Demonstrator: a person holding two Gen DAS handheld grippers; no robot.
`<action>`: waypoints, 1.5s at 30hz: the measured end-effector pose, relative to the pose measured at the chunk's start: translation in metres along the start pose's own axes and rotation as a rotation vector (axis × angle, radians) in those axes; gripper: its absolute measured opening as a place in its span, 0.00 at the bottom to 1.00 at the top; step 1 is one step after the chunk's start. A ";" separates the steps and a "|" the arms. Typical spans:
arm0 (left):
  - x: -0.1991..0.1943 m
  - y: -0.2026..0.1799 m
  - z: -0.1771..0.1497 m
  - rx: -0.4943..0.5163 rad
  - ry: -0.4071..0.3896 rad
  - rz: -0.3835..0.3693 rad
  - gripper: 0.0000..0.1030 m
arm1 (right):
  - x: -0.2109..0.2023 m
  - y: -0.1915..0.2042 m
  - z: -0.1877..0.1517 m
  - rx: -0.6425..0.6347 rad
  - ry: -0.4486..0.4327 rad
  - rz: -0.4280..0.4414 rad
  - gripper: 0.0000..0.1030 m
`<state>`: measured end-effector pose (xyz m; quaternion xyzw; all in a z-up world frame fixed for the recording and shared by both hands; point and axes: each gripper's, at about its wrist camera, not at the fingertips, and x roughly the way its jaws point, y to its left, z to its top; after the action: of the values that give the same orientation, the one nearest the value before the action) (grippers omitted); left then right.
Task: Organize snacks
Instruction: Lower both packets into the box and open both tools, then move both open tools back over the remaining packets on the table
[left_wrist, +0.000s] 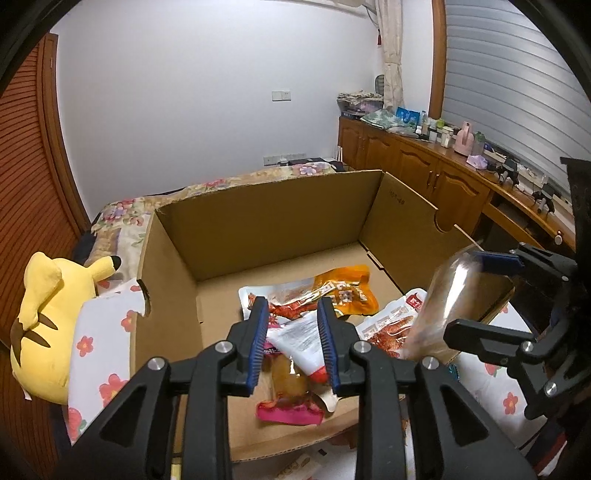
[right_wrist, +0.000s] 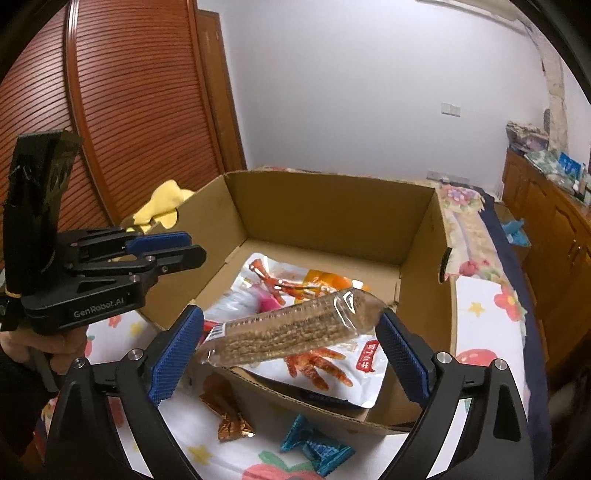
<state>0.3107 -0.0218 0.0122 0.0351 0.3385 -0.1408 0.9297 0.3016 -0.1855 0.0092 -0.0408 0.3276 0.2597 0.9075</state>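
Observation:
An open cardboard box (left_wrist: 277, 221) (right_wrist: 325, 221) stands on a flowered bedsheet (right_wrist: 480, 314). Inside lie an orange packet (left_wrist: 343, 291), a white packet printed with red chicken feet (right_wrist: 332, 362), a white pouch (left_wrist: 299, 339) and a pink packet (left_wrist: 288, 411). My left gripper (left_wrist: 292, 303) (right_wrist: 195, 246) hovers over the box's near-left part, its jaws narrowed to a slim gap with nothing in it. My right gripper (right_wrist: 290, 314) (left_wrist: 462, 293) stands wide open over the near rim. A clear packet of brown cracker bars (right_wrist: 291, 328) lies loose across its gap, blurred in the left wrist view.
A copper-coloured wrapper (right_wrist: 229, 417) and a blue wrapper (right_wrist: 317, 446) lie on the sheet in front of the box. A yellow plush toy (left_wrist: 48, 321) sits left of the box. Wooden cabinets (left_wrist: 424, 162) with clutter run along the right; a louvred wooden door (right_wrist: 129, 110) stands at left.

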 end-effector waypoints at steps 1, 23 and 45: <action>-0.001 0.000 0.000 0.000 -0.002 0.000 0.26 | -0.002 0.002 0.001 -0.006 -0.007 -0.006 0.93; -0.097 -0.023 -0.044 0.052 -0.091 -0.026 0.40 | -0.091 0.026 -0.042 0.018 -0.096 -0.060 0.93; -0.096 -0.031 -0.123 0.035 -0.008 -0.029 0.46 | -0.074 0.020 -0.134 0.080 0.048 -0.087 0.89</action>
<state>0.1549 -0.0085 -0.0200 0.0458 0.3328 -0.1601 0.9282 0.1666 -0.2334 -0.0486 -0.0247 0.3574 0.2059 0.9106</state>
